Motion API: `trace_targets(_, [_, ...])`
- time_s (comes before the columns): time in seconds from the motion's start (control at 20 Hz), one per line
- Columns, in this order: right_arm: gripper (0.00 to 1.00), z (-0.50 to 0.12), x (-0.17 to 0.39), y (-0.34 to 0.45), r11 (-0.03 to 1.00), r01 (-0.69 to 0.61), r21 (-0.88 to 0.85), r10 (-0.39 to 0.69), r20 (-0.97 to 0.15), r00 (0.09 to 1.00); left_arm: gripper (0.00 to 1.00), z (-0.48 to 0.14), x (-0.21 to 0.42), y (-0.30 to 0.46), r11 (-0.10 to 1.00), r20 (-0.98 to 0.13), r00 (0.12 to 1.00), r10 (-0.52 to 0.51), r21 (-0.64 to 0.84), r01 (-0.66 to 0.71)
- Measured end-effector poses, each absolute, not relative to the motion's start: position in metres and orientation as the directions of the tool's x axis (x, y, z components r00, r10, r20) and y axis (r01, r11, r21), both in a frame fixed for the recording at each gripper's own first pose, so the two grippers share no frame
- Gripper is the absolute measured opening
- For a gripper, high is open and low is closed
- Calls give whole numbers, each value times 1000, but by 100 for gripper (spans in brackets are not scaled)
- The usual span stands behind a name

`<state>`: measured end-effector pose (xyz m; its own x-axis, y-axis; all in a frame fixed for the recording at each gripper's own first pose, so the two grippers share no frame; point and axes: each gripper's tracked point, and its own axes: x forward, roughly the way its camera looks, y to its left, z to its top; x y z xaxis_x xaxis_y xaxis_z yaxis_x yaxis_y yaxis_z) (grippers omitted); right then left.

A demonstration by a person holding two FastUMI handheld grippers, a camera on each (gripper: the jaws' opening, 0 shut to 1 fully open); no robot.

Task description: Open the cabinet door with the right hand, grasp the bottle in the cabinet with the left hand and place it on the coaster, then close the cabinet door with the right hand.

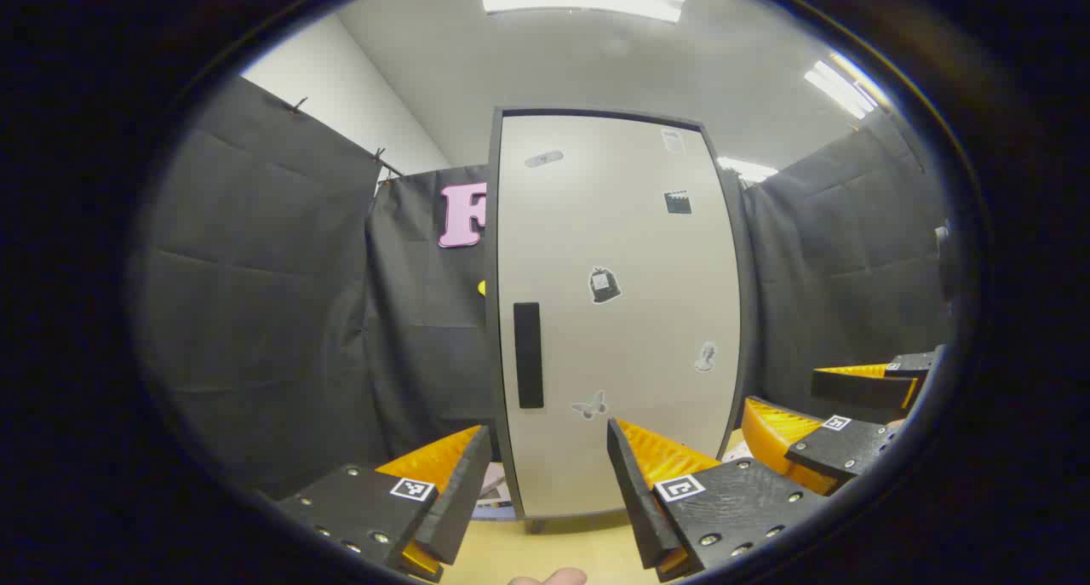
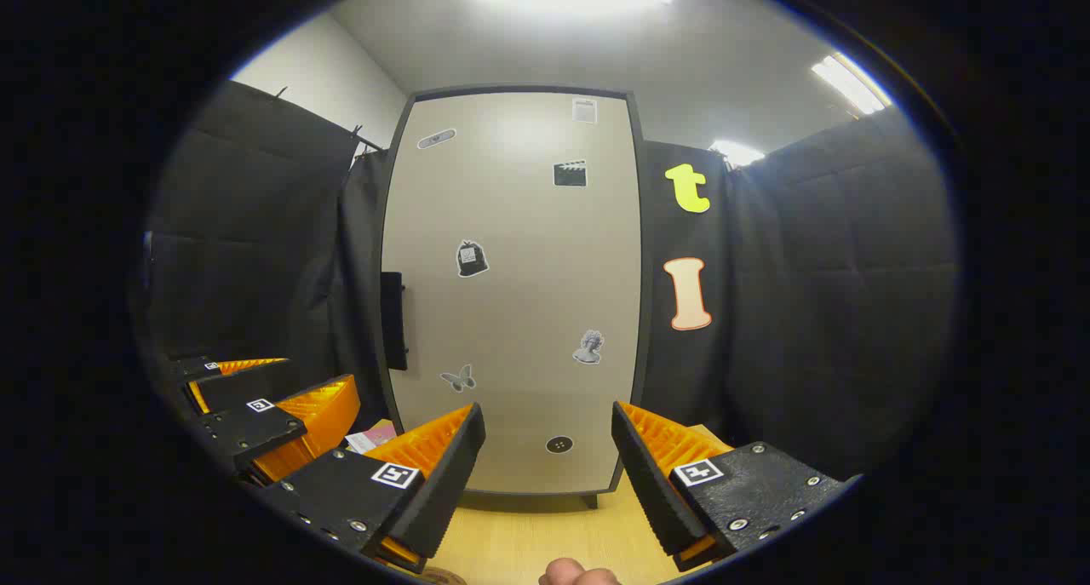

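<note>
- No brand name or legible writing is seen on the cabinet door (image 1: 613, 312); only small stickers are stuck on it: a clapperboard sticker (image 1: 678, 202), a butterfly sticker (image 1: 589, 407), a bust sticker (image 1: 705, 357), a bag-like sticker (image 1: 604, 285). Print on them is too small to be read.
- Square black-and-white marker tags are fixed on top of each gripper finger; no text on them.
- Cabinet door is seen shut, w/ a dark vertical handle (image 1: 528, 355) near its left edge. Bottle can't be seen; nothing of the cabinet's inside is exposed.
- Left gripper (image 1: 549, 483): jaws spread wide, nothing held, nothing touched; it is held in front of the door, over the light wooden table (image 1: 545, 551).
- Right gripper (image 2: 549, 470): jaws likewise wide apart, empty, facing the door's lower part; no contact w/ handle or door.
- In the left gripper view the right gripper is seen at far right; in the right gripper view the left gripper sits at lower left.
- A fingertip (image 2: 579, 572) is seen at the bottom edge of the right gripper view.
- A pinkish card or paper (image 2: 372, 438) lies on the table near the cabinet's left foot.
</note>
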<state>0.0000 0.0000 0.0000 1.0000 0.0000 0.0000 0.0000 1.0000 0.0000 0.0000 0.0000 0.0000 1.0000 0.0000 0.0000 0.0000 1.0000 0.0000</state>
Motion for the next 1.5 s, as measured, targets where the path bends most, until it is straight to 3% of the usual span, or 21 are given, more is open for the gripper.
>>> trace_targets(1.5, [93,5,4,-11,1000,8,9,-8,13,1000,78,9,4,-7,1000,5,1000,-18,-22,18])
